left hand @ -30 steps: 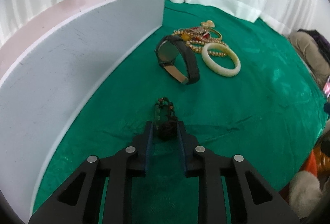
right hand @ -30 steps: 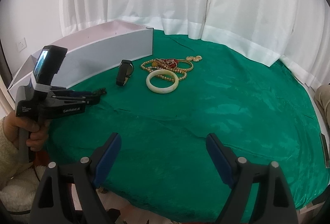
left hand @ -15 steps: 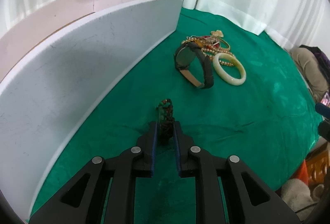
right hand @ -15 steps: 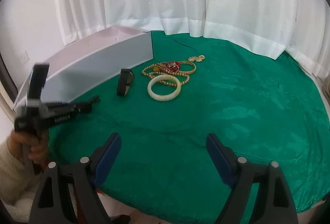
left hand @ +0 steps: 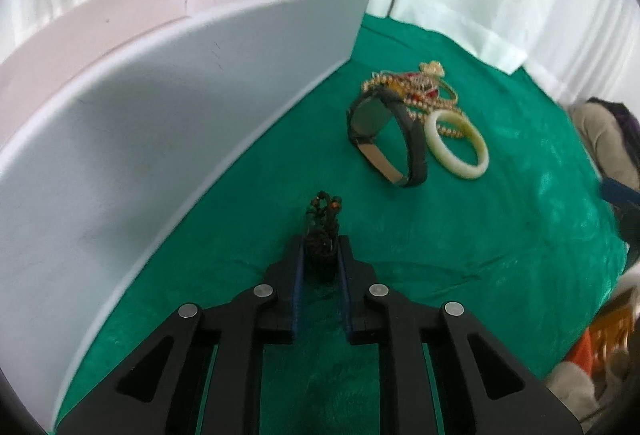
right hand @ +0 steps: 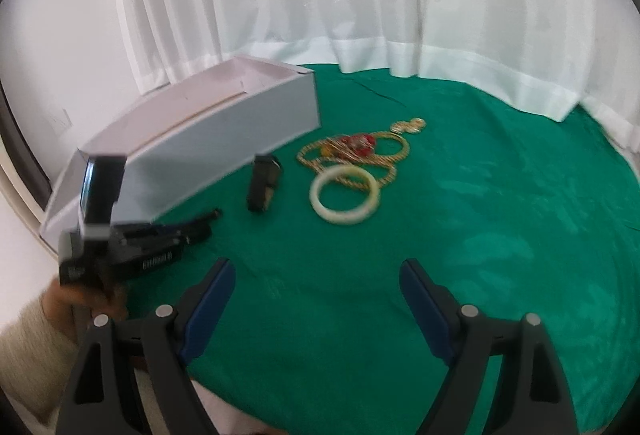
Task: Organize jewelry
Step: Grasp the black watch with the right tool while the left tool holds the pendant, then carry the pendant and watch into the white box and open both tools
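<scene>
Two grippers are mine to run, and the box [left hand: 172, 123] is my landmark, standing at the far left of the green cloth [left hand: 500, 235]. Just right of its white wall, my left gripper [left hand: 320, 267] has narrowed over the last second: the jaws that stood apart around the bead bracelet [left hand: 323, 235] are now pressed against it on both sides. The bracelet sits between the blue pads, its dark bunched part clamped and its bead end poking out past the tips, away from me. I judge the pick as made, though I cannot tell whether the beads are clear of the cloth. What remains for this piece is the carry over the wall into the box.

Further right of the box, and beyond the bracelet, the watch [left hand: 384, 139] lies on its side, untouched. Touching it on its right is the pale bangle [left hand: 456, 147], which overlaps the heap of gold chains [left hand: 416, 91] behind it. All of these are well apart from my left jaws.

Farthest from the box, my right gripper [right hand: 316, 303] has drifted sideways while its jaws hang wide apart, holding nothing, only bare cloth between them. From its camera the bangle and chains lie ahead, so I judge them its likely next pick.
</scene>
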### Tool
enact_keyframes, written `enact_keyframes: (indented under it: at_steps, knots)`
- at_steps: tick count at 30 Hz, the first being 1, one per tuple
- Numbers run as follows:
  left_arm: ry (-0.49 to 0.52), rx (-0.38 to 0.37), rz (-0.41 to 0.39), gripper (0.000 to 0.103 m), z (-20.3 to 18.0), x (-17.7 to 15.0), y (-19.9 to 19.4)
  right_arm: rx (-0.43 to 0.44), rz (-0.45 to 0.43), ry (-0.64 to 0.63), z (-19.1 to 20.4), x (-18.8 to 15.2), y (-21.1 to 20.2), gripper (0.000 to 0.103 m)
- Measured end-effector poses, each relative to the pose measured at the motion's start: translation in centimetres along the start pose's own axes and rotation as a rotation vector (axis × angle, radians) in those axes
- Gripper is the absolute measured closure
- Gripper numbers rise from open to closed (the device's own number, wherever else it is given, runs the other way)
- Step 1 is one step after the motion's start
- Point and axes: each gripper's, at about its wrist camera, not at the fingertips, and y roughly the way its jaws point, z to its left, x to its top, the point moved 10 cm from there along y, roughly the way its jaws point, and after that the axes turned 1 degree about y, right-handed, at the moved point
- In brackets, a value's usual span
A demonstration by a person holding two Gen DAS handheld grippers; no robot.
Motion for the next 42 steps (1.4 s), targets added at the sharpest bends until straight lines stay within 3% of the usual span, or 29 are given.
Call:
enact_keyframes:
  at_steps: [7,9,12,13,18,19,20,26,31,34,36,37,38,42]
  knots:
    - [-0.037,0.014,-0.038,0.090,0.4,0.4,-4.0,0.171,0.180,0.073,3.7,3.5,9.7,0.018]
    - [-0.046,0.017,-0.043,0.090,0.6,0.5,-4.8,0.148,0.208,0.055,4.5,3.7,11.9,0.022]
    - [-0.068,0.025,-0.044,0.089,1.0,0.5,-6.4,0.124,0.269,-0.002,5.7,3.3,15.3,0.056]
    - [-0.076,0.030,-0.043,0.089,1.2,0.6,-6.7,0.104,0.297,-0.019,5.7,2.9,16.3,0.083]
    - [-0.127,0.041,-0.075,0.090,3.0,1.5,-10.7,0.153,0.228,0.004,6.0,5.0,12.5,0.083]
    - [-0.136,0.039,-0.095,0.090,3.4,1.9,-11.8,0.164,0.217,0.000,6.3,5.4,11.6,0.088]
    - [-0.141,0.039,-0.108,0.090,3.7,2.2,-12.6,0.178,0.207,0.000,6.6,6.0,10.8,0.103]
    - [-0.157,0.072,-0.207,0.090,5.6,4.9,-17.1,0.258,0.132,-0.066,10.7,9.8,6.0,0.103]
    - [-0.194,0.096,-0.215,0.090,7.7,5.3,-17.7,0.305,0.079,-0.111,12.7,12.5,3.5,0.103]
    - [-0.208,0.105,-0.209,0.090,8.1,5.0,-17.4,0.288,0.106,-0.081,11.9,13.1,3.3,0.098]
    - [-0.210,0.106,-0.205,0.090,8.2,4.4,-17.6,0.276,0.158,-0.056,10.7,12.4,3.8,0.062]
    - [-0.209,0.106,-0.203,0.090,8.2,4.3,-17.7,0.265,0.174,-0.028,9.7,11.9,4.3,0.033]
    - [-0.209,0.104,-0.201,0.090,8.2,4.1,-17.6,0.244,0.184,-0.014,8.8,11.4,4.9,0.028]
    - [-0.219,0.087,-0.194,0.090,8.2,3.8,-17.3,0.155,0.327,-0.036,6.6,6.5,8.7,0.028]
